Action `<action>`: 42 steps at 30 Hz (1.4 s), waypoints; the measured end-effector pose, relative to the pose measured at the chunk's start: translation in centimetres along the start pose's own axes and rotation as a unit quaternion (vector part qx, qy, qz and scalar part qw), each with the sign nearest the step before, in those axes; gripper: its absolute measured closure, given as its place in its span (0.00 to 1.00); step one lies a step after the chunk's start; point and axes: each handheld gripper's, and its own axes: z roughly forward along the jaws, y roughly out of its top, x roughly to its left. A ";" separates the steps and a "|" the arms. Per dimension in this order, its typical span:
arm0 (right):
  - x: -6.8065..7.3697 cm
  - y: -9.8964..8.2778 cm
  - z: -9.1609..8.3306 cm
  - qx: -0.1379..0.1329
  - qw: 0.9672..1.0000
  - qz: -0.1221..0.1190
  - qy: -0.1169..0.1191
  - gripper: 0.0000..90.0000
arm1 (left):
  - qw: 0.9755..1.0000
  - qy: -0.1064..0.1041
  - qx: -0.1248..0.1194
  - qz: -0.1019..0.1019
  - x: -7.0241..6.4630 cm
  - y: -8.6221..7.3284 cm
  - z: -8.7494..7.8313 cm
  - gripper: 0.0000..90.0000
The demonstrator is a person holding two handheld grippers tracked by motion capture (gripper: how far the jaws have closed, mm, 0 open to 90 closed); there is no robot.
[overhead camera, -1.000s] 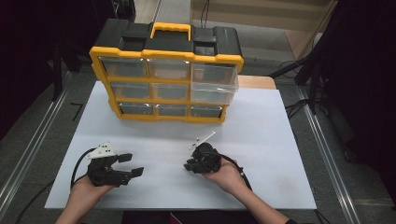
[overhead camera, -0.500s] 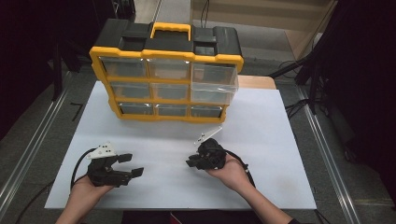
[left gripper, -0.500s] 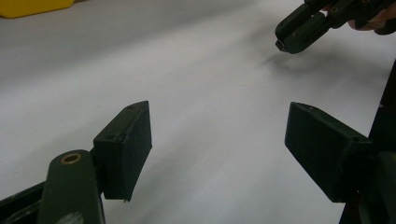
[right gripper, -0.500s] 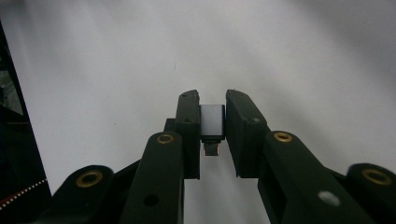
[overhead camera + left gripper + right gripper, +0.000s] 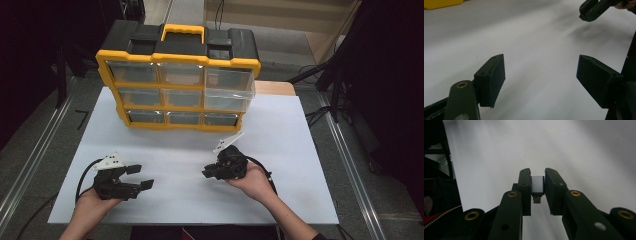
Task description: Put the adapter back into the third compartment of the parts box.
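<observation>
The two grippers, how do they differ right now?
The left gripper has its jaws wide apart with nothing between them; the right gripper has its jaws shut on a small grey block. In the high view, the left gripper sits low near the white table, while the right gripper is raised and angled leftward. Both are black, hand-held and trail a cable.

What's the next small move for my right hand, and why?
Probably carry the small grey block toward the yellow drawer organizer. The right tool is shut on it above the white table, one right-hand drawer looks pulled out, and the left tool is open.
</observation>
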 end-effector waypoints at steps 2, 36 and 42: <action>0.0 0.0 -0.3 -0.002 1.000 -0.005 0.007 0.81 | 1.000 -0.001 0.000 0.000 0.0 0.0 0.0 0.27; -1.3 1.2 -3.7 0.008 0.995 -0.079 0.062 0.81 | 1.000 0.001 0.003 -0.002 0.1 0.0 0.1 0.27; -1.8 1.8 -3.7 0.019 0.993 -0.091 0.068 0.81 | 1.000 0.001 -0.001 -0.006 0.2 -0.1 0.0 0.27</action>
